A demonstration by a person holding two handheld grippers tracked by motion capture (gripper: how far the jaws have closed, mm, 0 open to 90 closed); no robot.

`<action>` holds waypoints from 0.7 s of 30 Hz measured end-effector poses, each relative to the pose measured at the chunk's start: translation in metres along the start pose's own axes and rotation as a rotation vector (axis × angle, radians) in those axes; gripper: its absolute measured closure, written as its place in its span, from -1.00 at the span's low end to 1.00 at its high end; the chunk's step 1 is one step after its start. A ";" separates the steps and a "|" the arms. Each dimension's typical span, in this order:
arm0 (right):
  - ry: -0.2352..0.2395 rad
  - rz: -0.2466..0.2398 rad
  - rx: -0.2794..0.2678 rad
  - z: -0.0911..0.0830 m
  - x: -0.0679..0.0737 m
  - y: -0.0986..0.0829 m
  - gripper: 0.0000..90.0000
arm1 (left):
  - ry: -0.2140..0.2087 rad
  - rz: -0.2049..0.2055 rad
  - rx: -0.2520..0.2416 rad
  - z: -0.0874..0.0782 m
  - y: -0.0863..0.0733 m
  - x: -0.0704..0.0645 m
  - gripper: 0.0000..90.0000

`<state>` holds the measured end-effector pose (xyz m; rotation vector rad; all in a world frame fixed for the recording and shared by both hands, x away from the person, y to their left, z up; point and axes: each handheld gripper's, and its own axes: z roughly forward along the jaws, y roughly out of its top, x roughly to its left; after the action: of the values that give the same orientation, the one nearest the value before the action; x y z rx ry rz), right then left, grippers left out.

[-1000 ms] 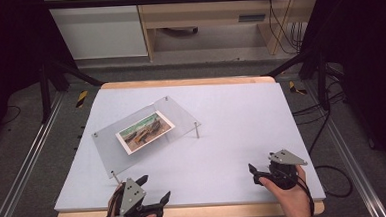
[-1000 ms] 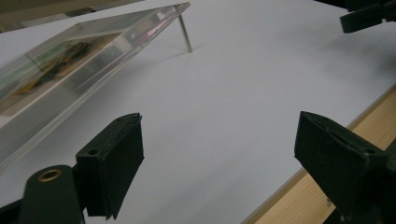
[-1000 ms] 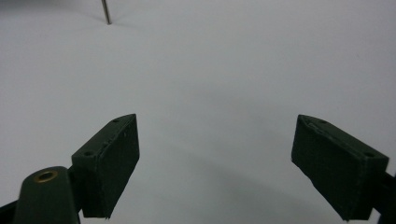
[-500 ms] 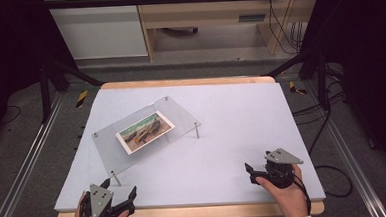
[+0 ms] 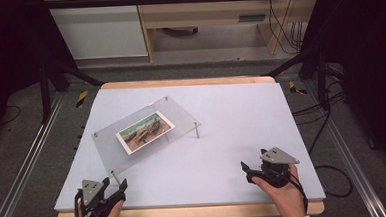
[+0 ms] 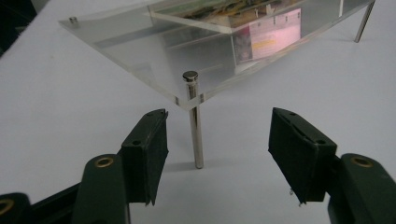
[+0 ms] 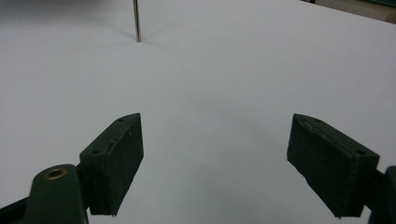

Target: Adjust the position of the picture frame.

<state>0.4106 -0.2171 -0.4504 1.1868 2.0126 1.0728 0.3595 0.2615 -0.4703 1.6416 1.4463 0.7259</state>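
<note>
Acrylic photo stand [image 5: 147, 132]: a clear plate on thin metal legs, a picture [image 5: 145, 132] lying on it, left of the bench [image 5: 241, 116] middle.
Near leg [image 6: 194, 123]: straight ahead of my left tool [image 6: 217, 135], just beyond its jaws.
Left tool: released, jaws wide, holding nothing.
Right tool [image 5: 246, 168]: released too, resting on bare bench, well apart from the stand.
Handling: I judge it stiff, light and slick, easily scratched, the legs slender.
Hold: the plate's edge near a corner, not the leg.
</note>
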 end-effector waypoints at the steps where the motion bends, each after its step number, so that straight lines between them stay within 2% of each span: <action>1: 0.000 0.000 0.000 0.000 0.000 0.000 -0.58 | 0.000 0.000 0.000 0.000 0.000 0.000 -0.15; 3: -0.001 0.003 0.001 0.000 0.000 0.001 -0.58 | -0.004 -0.017 -0.007 0.004 -0.001 0.003 -0.10; 4: -0.003 -0.002 -0.002 -0.001 0.000 0.001 -0.57 | -0.004 -0.031 -0.027 0.005 -0.001 0.007 -0.03; 7: -0.005 -0.004 -0.004 0.000 0.000 0.001 -0.57 | -0.012 -0.041 -0.056 0.004 0.000 0.011 0.06; 8: -0.003 -0.005 -0.001 0.000 0.001 0.003 -0.57 | -0.020 -0.028 -0.070 0.005 0.001 0.014 0.13; 10: -0.002 -0.008 -0.004 0.001 0.002 0.004 -0.57 | -0.020 -0.025 -0.068 0.006 0.001 0.016 0.15; 11: 0.002 -0.022 -0.007 0.002 0.004 0.007 -0.57 | -0.025 -0.024 -0.062 0.008 0.001 0.019 0.24; 14: 0.008 -0.033 -0.010 0.004 0.007 0.012 -0.56 | -0.037 -0.033 -0.061 0.010 0.000 0.022 0.32; 19: 0.020 -0.055 -0.008 0.012 0.011 0.018 -0.56 | -0.054 -0.009 -0.064 0.015 -0.001 0.019 0.47; 21: 0.040 -0.076 -0.007 0.021 0.015 0.025 -0.55 | -0.054 0.003 -0.074 0.016 -0.002 0.015 0.51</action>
<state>0.4308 -0.1891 -0.4408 1.0846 2.0657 1.0732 0.3748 0.2733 -0.4822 1.5956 1.3631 0.7232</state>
